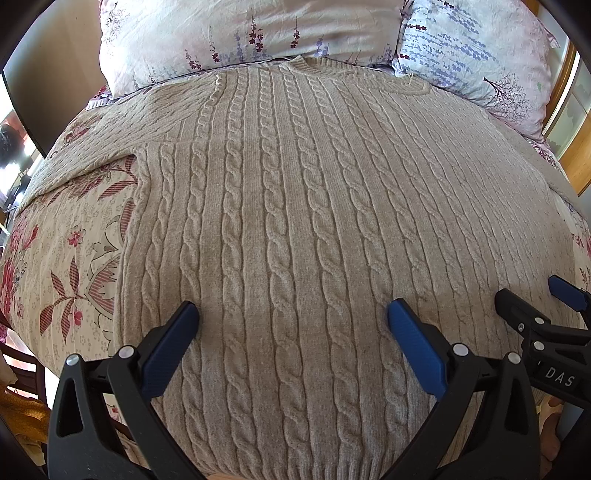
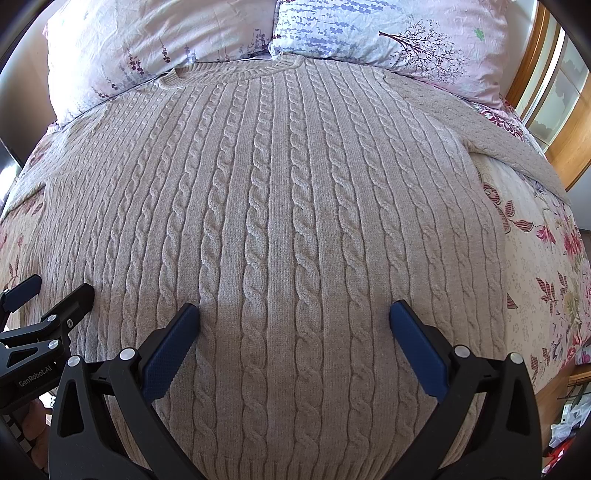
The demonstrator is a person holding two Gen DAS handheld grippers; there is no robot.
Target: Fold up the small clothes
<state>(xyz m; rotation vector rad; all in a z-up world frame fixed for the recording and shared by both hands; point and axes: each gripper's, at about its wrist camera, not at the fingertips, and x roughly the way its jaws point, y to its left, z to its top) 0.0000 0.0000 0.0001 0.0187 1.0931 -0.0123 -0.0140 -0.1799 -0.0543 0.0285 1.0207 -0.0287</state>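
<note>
A beige cable-knit sweater (image 1: pixel 295 206) lies flat, front up, on a floral bedspread, its collar toward the pillows and its hem toward me. It also fills the right wrist view (image 2: pixel 280 206). One sleeve stretches out to the left (image 1: pixel 92 147), the other to the right (image 2: pixel 509 147). My left gripper (image 1: pixel 291 314) is open and empty, hovering over the lower part of the sweater. My right gripper (image 2: pixel 295 314) is open and empty beside it, also over the lower part. Each gripper shows at the edge of the other's view, the right one (image 1: pixel 535 299) and the left one (image 2: pixel 55 291).
Two floral pillows (image 1: pixel 240 33) (image 2: pixel 388 33) lie at the head of the bed behind the collar. The floral bedspread (image 1: pixel 66 258) (image 2: pixel 535 266) shows on both sides. A wooden frame (image 2: pixel 569 147) stands at the right. A dark chair (image 1: pixel 22 369) stands at the lower left.
</note>
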